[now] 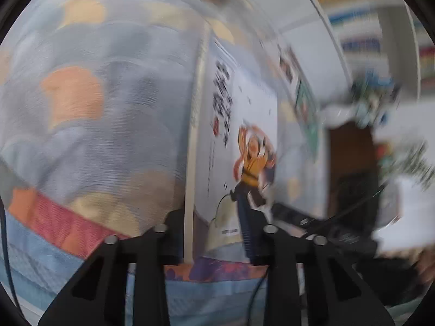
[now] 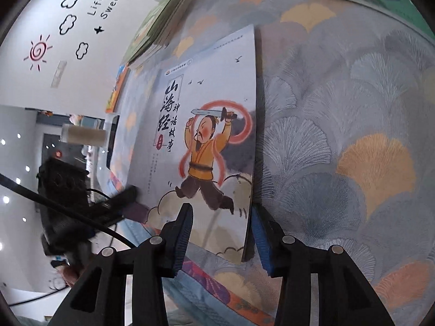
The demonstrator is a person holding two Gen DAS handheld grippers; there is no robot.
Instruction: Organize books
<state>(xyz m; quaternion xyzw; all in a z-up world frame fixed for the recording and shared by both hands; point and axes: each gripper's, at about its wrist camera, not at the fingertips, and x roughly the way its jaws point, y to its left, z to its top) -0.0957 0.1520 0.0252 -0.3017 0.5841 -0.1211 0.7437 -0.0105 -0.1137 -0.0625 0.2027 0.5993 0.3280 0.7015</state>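
Looking down on a big grey-blue cloth [image 2: 353,108] with orange and yellow fan leaves. Seeing a white wall [image 2: 81,81] behind it, with clouds and a red sun drawn on. Finding the book [image 2: 212,95], with a man in yellow swinging a sword, tipping up off the cloth near a stack of books [image 2: 157,27]. Pinching the book's bottom corner with the right gripper [image 2: 221,212], one pad on the front, one behind. Reaching around the book's other edge with the left gripper [image 1: 214,214]; too blurry for telling gripping from not gripping.
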